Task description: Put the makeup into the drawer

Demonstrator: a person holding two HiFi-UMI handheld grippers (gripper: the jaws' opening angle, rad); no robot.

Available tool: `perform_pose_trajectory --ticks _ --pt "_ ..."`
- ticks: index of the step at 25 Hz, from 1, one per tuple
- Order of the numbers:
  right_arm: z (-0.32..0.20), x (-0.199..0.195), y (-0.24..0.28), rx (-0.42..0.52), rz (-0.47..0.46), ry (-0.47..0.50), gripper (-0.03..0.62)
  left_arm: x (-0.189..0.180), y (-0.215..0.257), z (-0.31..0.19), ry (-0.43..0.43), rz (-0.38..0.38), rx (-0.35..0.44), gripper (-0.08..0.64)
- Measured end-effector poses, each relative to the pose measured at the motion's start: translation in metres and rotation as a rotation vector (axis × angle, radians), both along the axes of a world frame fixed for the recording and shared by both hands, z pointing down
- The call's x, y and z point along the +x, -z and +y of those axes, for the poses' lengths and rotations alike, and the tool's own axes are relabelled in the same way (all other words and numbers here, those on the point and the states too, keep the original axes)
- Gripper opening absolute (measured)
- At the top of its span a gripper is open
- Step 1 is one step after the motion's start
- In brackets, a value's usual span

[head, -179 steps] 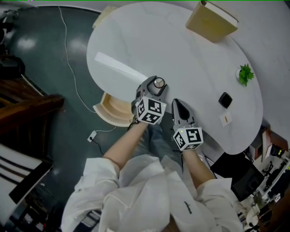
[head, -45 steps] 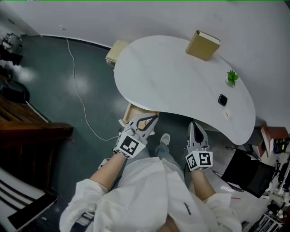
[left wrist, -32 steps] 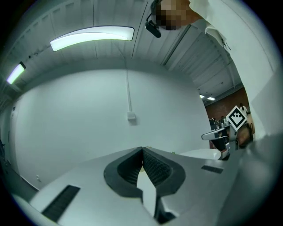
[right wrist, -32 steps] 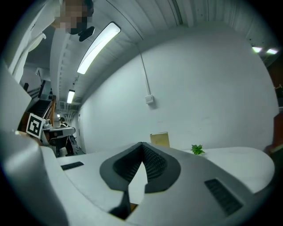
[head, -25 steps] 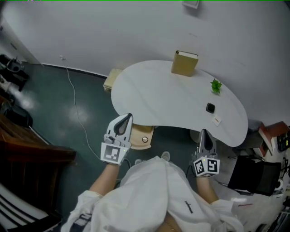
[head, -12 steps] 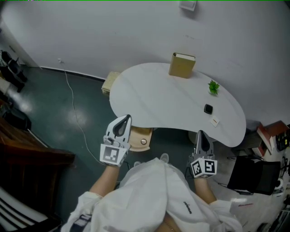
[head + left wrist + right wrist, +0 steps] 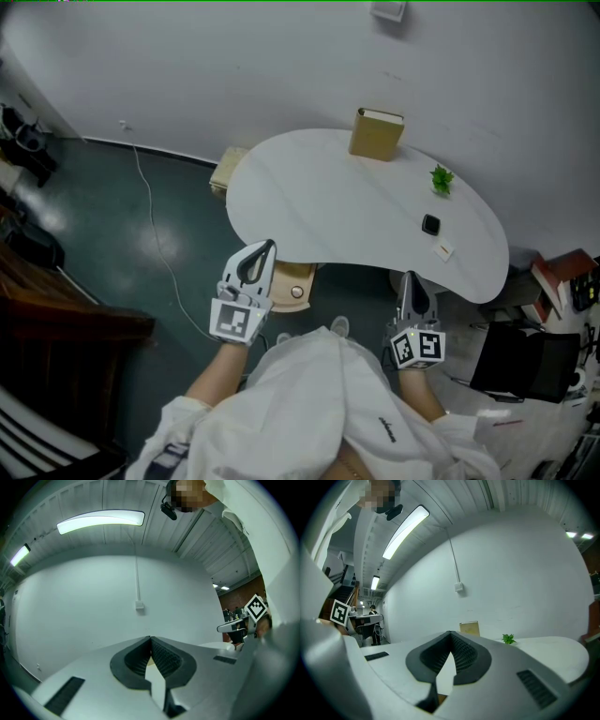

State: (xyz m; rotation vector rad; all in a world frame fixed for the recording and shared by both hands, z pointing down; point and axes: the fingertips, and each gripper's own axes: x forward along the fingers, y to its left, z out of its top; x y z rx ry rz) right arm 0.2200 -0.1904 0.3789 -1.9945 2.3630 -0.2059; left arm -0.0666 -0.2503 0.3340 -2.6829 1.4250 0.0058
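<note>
Both our grippers are empty. The left gripper [image 7: 265, 249] has its jaws pressed together with nothing between them, and the right gripper [image 7: 407, 278] is closed just as tight on nothing. The makeup [image 7: 297, 292], a small round piece, already lies in the drawer [image 7: 283, 279], which stands open under the near edge of the table [image 7: 328, 206], just right of our left gripper.

We judge that what remains is to push the drawer shut. The left gripper is the nearer one, so we would set its closed tips square against the drawer's near front and press straight in under the table. We would go slowly, so the round piece does not roll or jump. We would keep the push level and mind the table's edge just above.

On the table, well clear of the drawer, are a tan book [image 7: 377, 134] at the far side, a small green plant [image 7: 441, 178], a small black thing [image 7: 430, 224] and a white card [image 7: 444, 250] to the right. A cable [image 7: 155, 225] trails over the floor at left and a pale box [image 7: 228, 169] sits beyond the table's left end. We see nothing between our left gripper and the drawer
</note>
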Motion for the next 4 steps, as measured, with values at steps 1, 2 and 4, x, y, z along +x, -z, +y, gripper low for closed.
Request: perform_pose_trajectory --ticks 1,2,4 --pt "-0.0014 -0.001 0.0009 -0.002 -0.002 0.001 0.017 0.0007 0.0001 -0.0009 0.0 0.0 0.001 0.025" --pt "-0.0029 -0.0017 0.0016 -0.004 -0.003 0.002 0.017 0.0017 0.0001 -0.0021 -0.001 0.0 0.0 0.025" --pt "-0.006 -0.0026 0.0023 -0.007 -0.003 0.004 0.017 0.004 -0.0004 -0.0046 -0.005 -0.002 -0.001 0.025"
